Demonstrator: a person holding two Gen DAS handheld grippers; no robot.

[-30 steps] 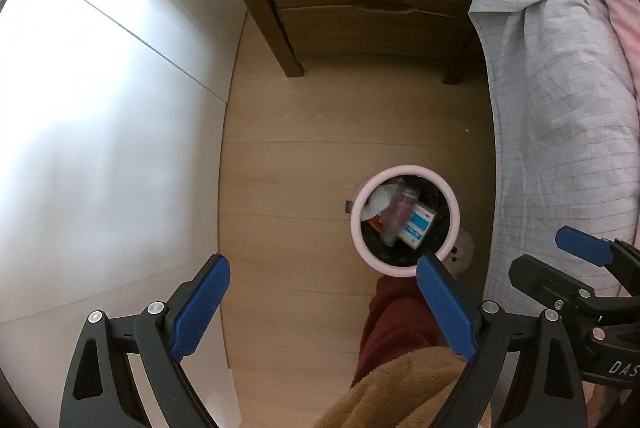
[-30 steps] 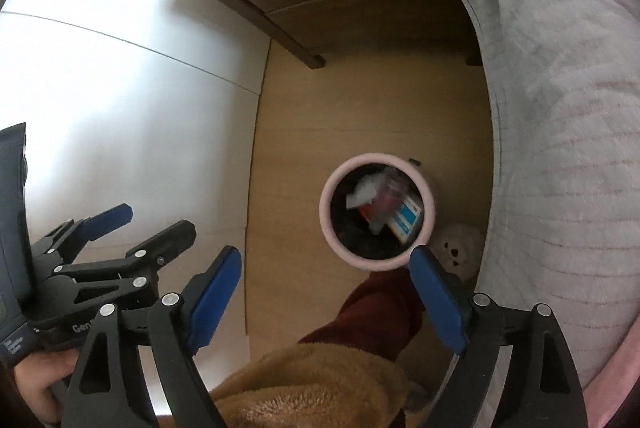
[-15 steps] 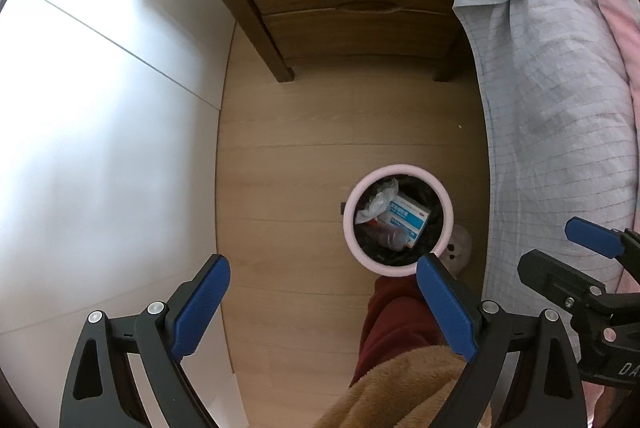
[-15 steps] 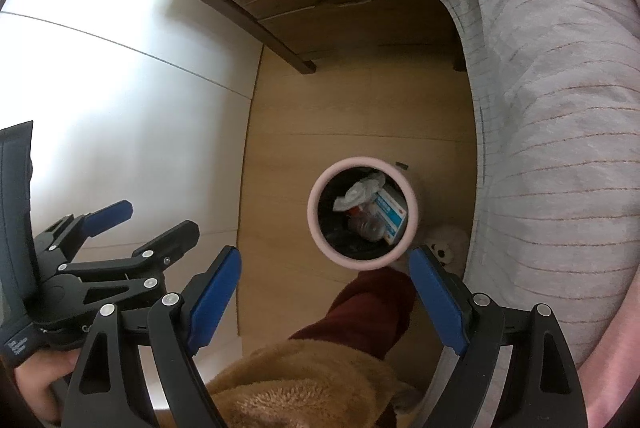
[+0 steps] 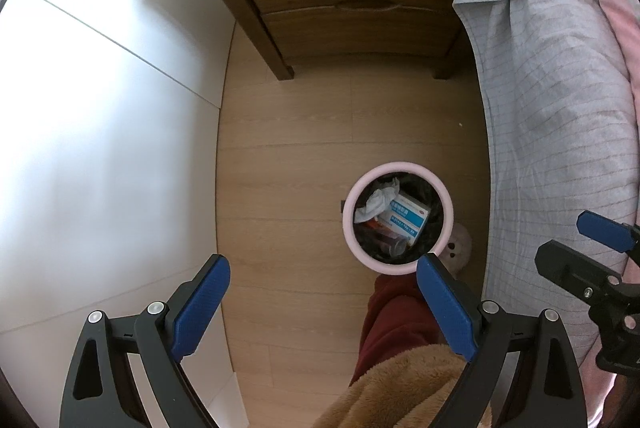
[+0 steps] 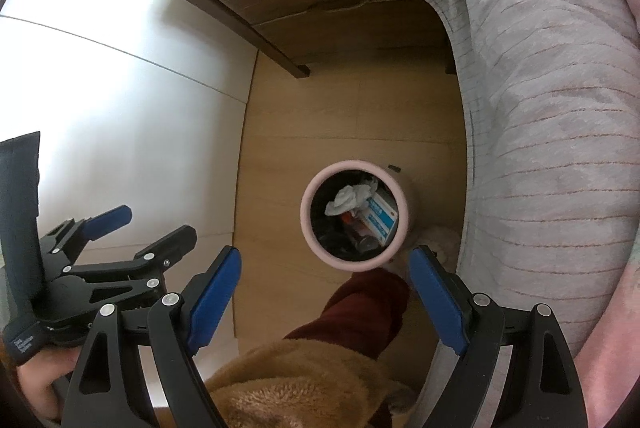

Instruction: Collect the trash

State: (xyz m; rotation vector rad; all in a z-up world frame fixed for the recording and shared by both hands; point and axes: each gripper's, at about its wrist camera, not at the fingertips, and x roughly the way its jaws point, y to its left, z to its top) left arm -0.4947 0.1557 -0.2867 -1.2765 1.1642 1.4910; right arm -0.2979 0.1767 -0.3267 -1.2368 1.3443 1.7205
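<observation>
Pink-rimmed trash bin [image 5: 398, 223] upright on floor, opening facing up, blue-white box [image 5: 408, 219] lying inside, left tool [image 5: 322, 302] spread empty, right tool [image 6: 325, 294] spread empty

Left gripper [image 5: 322, 302] is hovering with fingers [image 5: 202, 302] spread, holding nothing, above the pink-rimmed bin [image 5: 349, 224] containing crumpled tissue [image 5: 378, 202] and 1 blue-white box [image 5: 406, 218].

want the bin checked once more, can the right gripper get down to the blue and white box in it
Probably yes: the right gripper is open and empty, and the box lies exposed on top inside the open bin, crumpled tissue only beside it.
</observation>
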